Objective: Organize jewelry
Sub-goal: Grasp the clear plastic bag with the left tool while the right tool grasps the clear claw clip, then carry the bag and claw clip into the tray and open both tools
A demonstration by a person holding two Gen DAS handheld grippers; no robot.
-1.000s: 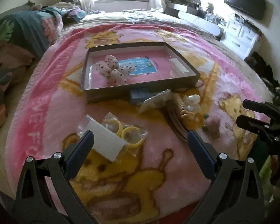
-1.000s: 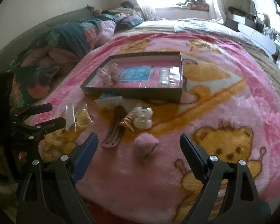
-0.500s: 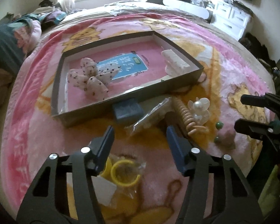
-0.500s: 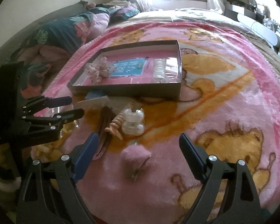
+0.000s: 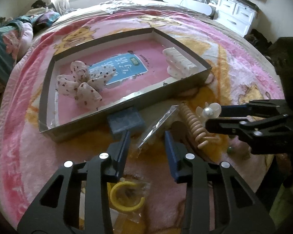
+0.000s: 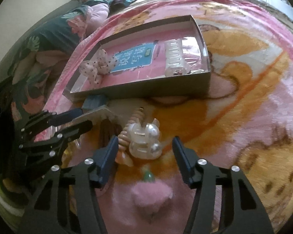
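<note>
A shallow grey box (image 5: 125,105) (image 6: 146,89) lies on the pink blanket and holds a spotted bow (image 5: 82,81) and a white hair clip (image 5: 178,64). In front of it lie a blue pad (image 5: 125,120), a clear plastic packet (image 5: 158,125), a beige spiral clip (image 5: 195,126) (image 6: 127,134) and a pearly claw clip (image 5: 209,112) (image 6: 146,142). My left gripper (image 5: 146,138) is open, its fingers either side of the packet. My right gripper (image 6: 145,146) is open, straddling the pearly claw clip.
A bag with yellow rings (image 5: 127,195) lies under the left gripper. A pink fuzzy piece (image 6: 152,193) and a green bead (image 6: 147,175) lie under the right gripper. Folded bedding (image 6: 54,37) is piled at the left; white drawers (image 5: 236,15) stand at the back right.
Both grippers moved forward toward the box. The left jaws narrowed and now flank the packet. The right gripper came down around the pearly claw clip.
</note>
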